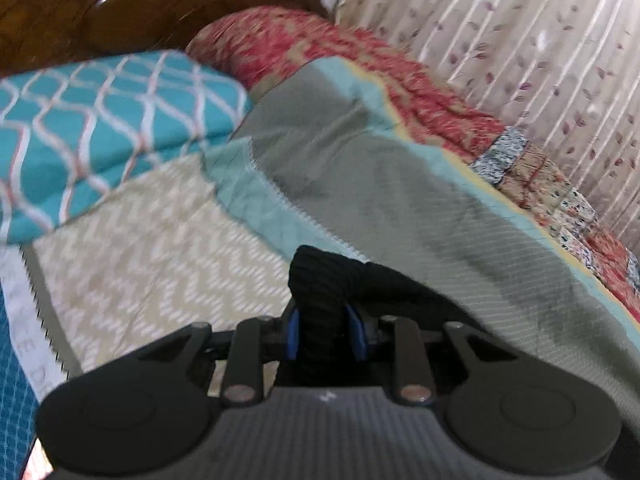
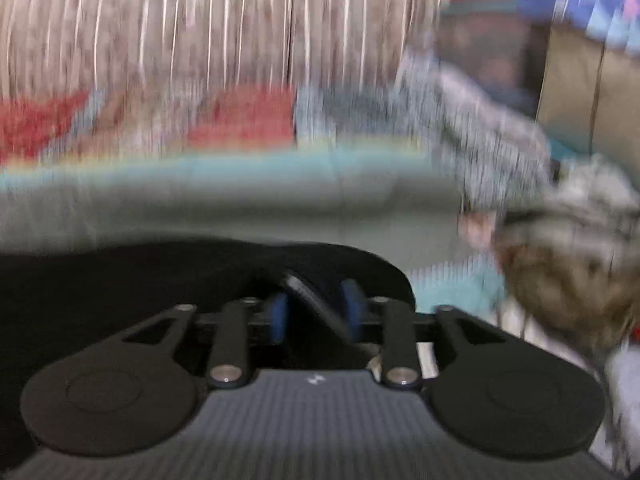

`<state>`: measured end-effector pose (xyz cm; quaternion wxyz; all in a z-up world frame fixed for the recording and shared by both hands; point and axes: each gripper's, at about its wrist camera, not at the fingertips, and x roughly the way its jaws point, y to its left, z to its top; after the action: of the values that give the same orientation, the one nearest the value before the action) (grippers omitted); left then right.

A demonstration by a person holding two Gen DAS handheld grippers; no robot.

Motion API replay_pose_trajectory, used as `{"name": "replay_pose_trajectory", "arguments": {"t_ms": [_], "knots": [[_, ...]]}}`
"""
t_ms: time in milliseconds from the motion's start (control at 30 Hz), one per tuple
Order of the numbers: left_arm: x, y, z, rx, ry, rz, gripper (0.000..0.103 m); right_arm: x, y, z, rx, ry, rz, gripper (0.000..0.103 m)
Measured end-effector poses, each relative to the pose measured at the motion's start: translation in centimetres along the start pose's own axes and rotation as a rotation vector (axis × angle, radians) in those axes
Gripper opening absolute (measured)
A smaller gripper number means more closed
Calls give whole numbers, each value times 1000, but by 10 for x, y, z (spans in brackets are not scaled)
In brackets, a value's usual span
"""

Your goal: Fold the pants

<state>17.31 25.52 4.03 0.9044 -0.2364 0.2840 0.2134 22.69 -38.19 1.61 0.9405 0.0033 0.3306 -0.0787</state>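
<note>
The black pants are bunched between the blue pads of my left gripper, which is shut on them above the bed. In the right wrist view, the black pants spread to the left, and my right gripper is shut on a fold of them. That view is blurred by motion. Most of the pants are hidden below both grippers.
A patchwork bedspread in grey, beige and teal covers the bed. A teal patterned pillow and a red one lie by the wooden headboard. A curtain hangs behind. A heap of clothes sits at the right.
</note>
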Motion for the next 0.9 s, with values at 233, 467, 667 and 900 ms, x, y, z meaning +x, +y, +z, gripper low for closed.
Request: {"name": "replay_pose_trajectory", "arguments": {"t_ms": [233, 467, 667, 900], "knots": [[-13, 21, -4, -4, 11, 10, 23, 15, -52, -43, 251, 136, 19, 48], [-49, 25, 3, -3, -52, -16, 23, 17, -73, -11, 450, -10, -7, 49], [-58, 24, 1, 19, -51, 3, 23, 62, -61, 33, 420, 39, 55, 70], [-57, 22, 7, 12, -65, 33, 23, 133, -24, 25, 257, 230, 42, 26]]}}
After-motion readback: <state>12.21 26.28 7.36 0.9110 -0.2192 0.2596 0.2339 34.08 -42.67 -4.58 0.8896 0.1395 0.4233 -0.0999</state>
